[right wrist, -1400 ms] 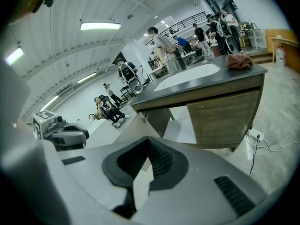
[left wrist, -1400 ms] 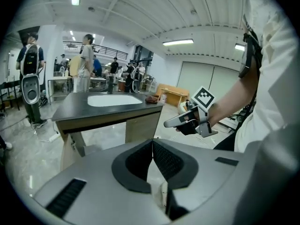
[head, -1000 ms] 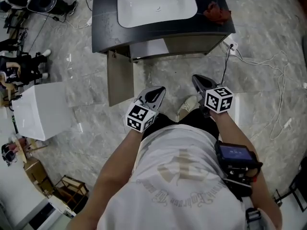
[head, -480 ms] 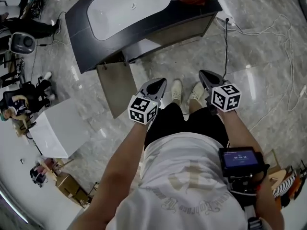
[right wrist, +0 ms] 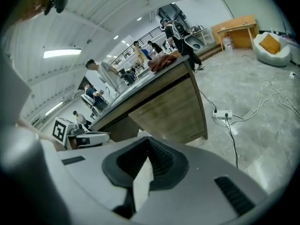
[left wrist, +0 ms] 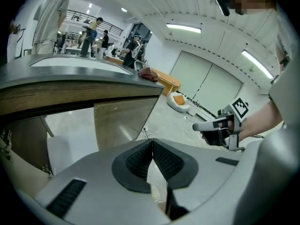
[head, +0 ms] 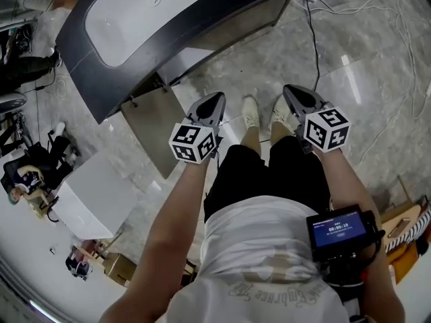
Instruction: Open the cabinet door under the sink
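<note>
The sink cabinet (head: 121, 89) has a dark top and a white basin (head: 145, 9). Its left wooden door (head: 151, 136) stands swung out, showing a pale inside (head: 185, 62). The right door (head: 236, 22) lies flush and closed. My left gripper (head: 215, 99) is shut and empty, a short way in front of the open door's edge. My right gripper (head: 289, 91) is also shut and empty, level with it on the right. In the left gripper view the shut jaws (left wrist: 152, 143) point at the closed door (left wrist: 124, 123). In the right gripper view the shut jaws (right wrist: 150, 153) face that door (right wrist: 168, 111).
A red cloth (right wrist: 161, 62) lies on the countertop's far end. A power strip (right wrist: 221, 115) and cables (head: 316, 39) trail over the marble floor on the right. A white box (head: 94, 197) stands at the left. The person's shoes (head: 250, 111) are between the grippers. People stand beyond the cabinet.
Both grippers have sunk lower and stayed shut. The head view has swung, so the cabinet now sits at the upper left and nearer, and the shoes show between the grippers.
</note>
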Demonstrator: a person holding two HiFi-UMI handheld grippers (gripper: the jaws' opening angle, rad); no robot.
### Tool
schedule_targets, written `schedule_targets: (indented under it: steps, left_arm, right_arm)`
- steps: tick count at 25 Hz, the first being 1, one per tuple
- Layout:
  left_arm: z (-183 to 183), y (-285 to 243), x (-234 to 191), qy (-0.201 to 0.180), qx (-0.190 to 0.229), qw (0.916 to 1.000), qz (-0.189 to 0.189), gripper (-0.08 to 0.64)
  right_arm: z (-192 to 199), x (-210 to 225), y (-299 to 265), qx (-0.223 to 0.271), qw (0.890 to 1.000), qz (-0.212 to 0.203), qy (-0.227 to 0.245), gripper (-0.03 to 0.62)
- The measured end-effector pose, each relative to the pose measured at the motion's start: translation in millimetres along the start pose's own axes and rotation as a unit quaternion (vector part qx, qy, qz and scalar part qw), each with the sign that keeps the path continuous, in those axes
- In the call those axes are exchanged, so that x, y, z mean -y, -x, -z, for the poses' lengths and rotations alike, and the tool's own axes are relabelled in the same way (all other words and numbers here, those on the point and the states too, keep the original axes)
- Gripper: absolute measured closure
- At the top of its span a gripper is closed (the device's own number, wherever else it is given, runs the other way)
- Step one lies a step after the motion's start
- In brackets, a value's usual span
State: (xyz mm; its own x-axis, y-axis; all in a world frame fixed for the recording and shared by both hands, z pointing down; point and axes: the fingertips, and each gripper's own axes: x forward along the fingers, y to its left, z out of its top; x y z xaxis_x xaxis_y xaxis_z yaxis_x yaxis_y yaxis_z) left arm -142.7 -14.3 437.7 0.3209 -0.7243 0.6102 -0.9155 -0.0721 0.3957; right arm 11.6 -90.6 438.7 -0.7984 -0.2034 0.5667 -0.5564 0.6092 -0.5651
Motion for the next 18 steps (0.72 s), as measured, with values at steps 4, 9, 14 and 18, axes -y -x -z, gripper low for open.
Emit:
schedule_targets:
  steps: [4, 9, 14, 18]
  left_arm:
    - [29, -15, -19, -0.002, -0.008, 1.0000, 0.001, 0.551]
    - [51, -36, -49, 0.003, -0.005, 1.0000, 0.002, 0.549]
    - [57, -52, -85, 0.007, 0.004, 0.9999, 0.010, 0.549]
    - [57, -65, -106, -0.001, 0.012, 0.9999, 0.004, 0.551]
  right_arm:
    - [22, 17, -8, 0.016, 1.000, 0.015, -0.012, 0.578]
    - [52, 42, -32, 0.009, 0.999, 0.039, -0.001, 0.578]
    - [79, 47, -69, -0.005, 0.999, 0.036, 0.025, 0.578]
    - [90, 50, -86, -0.002, 0.999, 0.032, 0.012, 0.578]
